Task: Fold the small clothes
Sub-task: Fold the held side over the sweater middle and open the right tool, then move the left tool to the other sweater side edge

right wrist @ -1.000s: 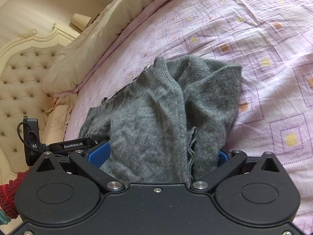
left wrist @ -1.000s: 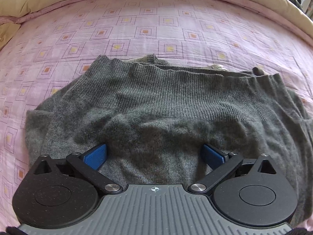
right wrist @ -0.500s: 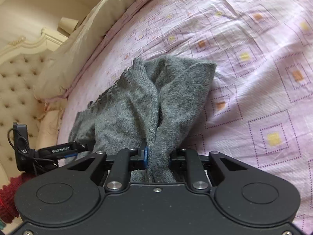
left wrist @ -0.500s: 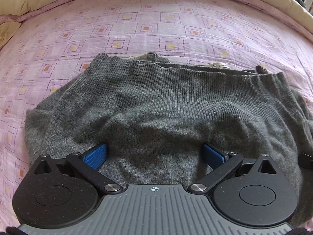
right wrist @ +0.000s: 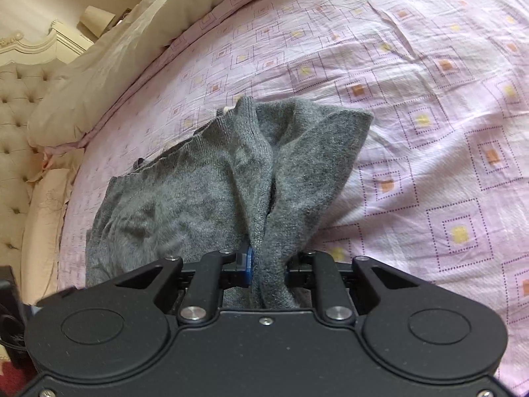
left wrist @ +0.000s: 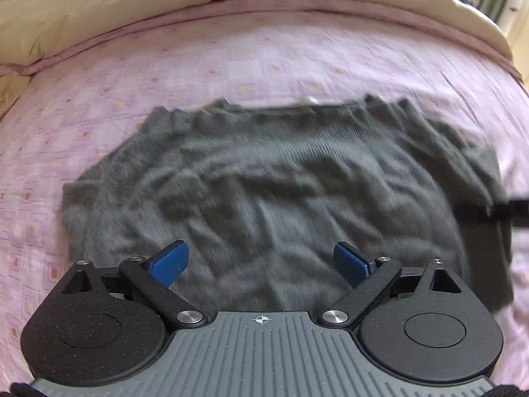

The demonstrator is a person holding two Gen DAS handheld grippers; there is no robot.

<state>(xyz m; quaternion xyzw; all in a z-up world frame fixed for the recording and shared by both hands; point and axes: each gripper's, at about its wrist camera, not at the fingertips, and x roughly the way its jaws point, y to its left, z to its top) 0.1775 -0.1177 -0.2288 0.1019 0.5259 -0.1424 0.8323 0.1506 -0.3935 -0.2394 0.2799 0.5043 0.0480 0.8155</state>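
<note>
left view blurs grey sweater [left wrist: 264,192].

- Left claw [left wrist: 261,259]: two blue ribbed fingers [left wrist: 168,263] on black link arms with silver pivot screws; grey ridged body bearing a crosshair mark, flanked by two black speckled round housings.
- Right claw [right wrist: 267,266]: all-black body, twin round housings, silver screws, blue pad edge visible.

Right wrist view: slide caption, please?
Right claw shut on a bunched edge of the grey sweater atop the pink bedspread.
</note>
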